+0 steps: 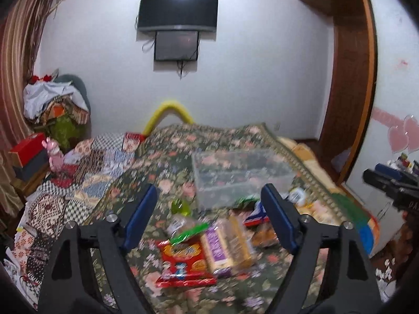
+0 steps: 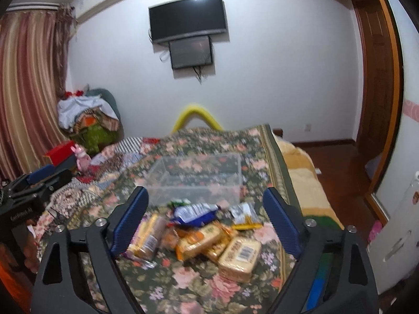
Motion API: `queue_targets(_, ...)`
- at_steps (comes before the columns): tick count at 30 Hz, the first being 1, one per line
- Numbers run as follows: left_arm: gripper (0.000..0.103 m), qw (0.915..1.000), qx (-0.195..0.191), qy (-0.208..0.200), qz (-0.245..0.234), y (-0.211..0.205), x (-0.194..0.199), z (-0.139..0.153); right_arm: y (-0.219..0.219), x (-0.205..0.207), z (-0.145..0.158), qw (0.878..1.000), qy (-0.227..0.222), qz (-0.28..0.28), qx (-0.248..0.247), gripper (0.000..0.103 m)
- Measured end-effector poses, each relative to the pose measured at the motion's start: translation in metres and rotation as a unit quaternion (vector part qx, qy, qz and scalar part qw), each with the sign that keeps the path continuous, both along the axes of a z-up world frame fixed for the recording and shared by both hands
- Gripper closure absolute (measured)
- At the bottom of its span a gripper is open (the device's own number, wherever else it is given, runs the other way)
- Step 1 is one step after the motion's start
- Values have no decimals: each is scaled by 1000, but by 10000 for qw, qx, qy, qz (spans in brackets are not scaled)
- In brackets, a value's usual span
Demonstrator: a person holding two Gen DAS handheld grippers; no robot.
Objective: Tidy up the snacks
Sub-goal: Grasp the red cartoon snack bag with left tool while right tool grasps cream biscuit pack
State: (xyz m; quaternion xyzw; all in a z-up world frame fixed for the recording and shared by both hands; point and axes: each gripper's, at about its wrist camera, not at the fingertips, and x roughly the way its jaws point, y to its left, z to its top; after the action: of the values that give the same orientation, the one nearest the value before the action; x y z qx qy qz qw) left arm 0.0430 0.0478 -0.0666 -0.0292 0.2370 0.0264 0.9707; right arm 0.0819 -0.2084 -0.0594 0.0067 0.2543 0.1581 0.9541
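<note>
Several snack packs lie heaped on a floral bedspread [image 1: 183, 144] before a clear plastic box [image 1: 241, 175]. In the left wrist view my left gripper [image 1: 209, 193] hangs open above a red biscuit pack [image 1: 183, 264] and a purple-labelled cracker pack [image 1: 227, 246]; nothing is between its fingers. In the right wrist view my right gripper [image 2: 205, 195] is open over golden wafer packs [image 2: 239, 257], a blue-white bag [image 2: 195, 213] and a brown-and-gold pack [image 2: 149, 238], with the clear box [image 2: 196, 178] behind them. Each gripper shows at the edge of the other's view: the right gripper [image 1: 392, 180], the left gripper [image 2: 34, 183].
A green jelly cup [image 1: 180, 206] sits left of the box. A pile of clothes [image 1: 52, 104], a red box [image 1: 28, 149] and a pink toy [image 1: 55, 154] stand at the bed's left. Two screens [image 1: 178, 23] hang on the wall. A wooden door frame [image 2: 377, 78] is to the right.
</note>
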Motion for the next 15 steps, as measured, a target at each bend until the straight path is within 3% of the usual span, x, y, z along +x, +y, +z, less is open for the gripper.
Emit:
queue_targets(5,25,9981,-29,617,-22,20,16,-34,-13,15,-24,9984,533,-163,-103,32)
queue_targets(15,25,9806,-516,1888,-128,45,49,-110,-29,37,-74,9867,1565,-355,-258,38)
